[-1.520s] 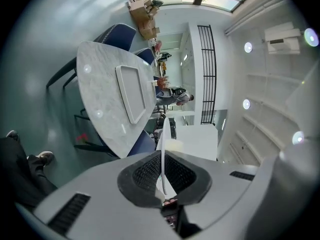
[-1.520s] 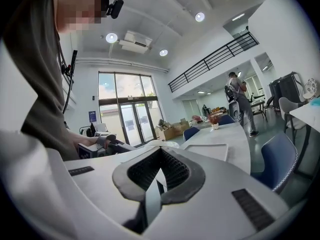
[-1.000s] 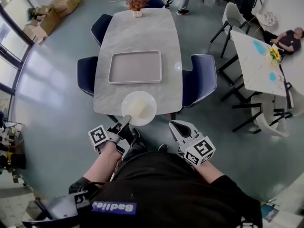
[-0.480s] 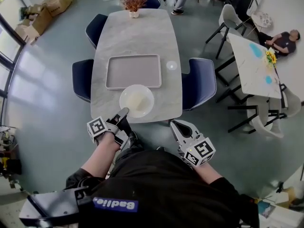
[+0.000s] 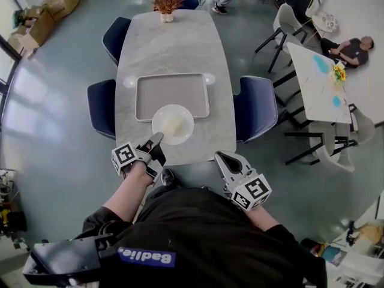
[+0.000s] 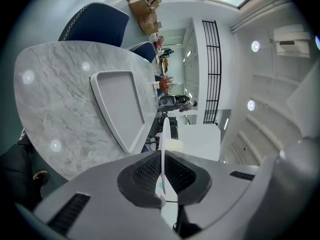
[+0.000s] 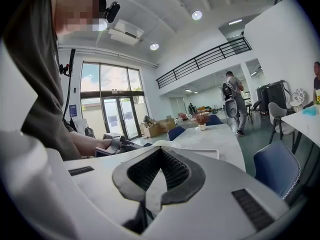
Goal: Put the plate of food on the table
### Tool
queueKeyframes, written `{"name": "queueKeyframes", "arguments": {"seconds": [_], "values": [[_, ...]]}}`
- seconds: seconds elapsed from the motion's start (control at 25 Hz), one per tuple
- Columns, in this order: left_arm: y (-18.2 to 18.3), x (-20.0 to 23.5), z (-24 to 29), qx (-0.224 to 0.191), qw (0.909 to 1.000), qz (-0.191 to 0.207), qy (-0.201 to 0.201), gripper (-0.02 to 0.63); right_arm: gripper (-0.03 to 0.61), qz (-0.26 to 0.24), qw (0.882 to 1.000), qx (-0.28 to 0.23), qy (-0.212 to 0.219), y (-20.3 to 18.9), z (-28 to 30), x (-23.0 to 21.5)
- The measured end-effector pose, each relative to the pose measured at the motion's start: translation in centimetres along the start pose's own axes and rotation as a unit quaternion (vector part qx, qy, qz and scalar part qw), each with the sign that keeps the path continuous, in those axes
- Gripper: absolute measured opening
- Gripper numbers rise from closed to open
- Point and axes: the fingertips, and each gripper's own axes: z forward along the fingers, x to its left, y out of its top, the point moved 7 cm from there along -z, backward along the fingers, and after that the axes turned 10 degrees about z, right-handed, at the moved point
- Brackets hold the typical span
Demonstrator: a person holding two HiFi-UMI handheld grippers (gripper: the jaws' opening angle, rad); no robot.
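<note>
Evidently the carrying is nearly over and the setting-down is left. At the left, the left claw point(image 5: 156, 139) is clamped on the near rim of the round white plate point(image 5: 185, 120); the left gripper view shows that rim edge-on, pinched between the dark pads point(image 6: 144, 173). A pale, soft-looking lump of food point(image 5: 173, 125) lies in the plate's middle. From the head view the plate is over the near end of the grey marbled oval desk point(image 5: 129, 128), overlapping the near edge of the flat grey rectangular tray point(image 5: 173, 89) that lies across the desk's middle. In the left gripper view the plate looks apart from the desktop, so I judge it held above the surface, not yet resting. What remains is to lower it level onto the desk and let go of the rim. To the right, the right claw point(image 5: 220, 156) hangs off the desk's near edge, beside the person's body, its jaws drawn together on nothing.
</note>
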Motion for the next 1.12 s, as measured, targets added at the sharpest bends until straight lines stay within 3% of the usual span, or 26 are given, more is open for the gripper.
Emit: {"name": "queueKeyframes", "arguments": {"seconds": [0.48,1.12], "values": [[7.1,3.5,3.6,0.040,0.9988,0.018,0.020,0.015,0.011,0.006,0.999,0.001,-0.044,0.7,5.4,1.6],[10.4,10.0,11.0,-0.014,0.9945,0.010,0.103,0.015,0.011,0.018,0.997,0.054,-0.056,1.1,5.1,-5.1]]}}
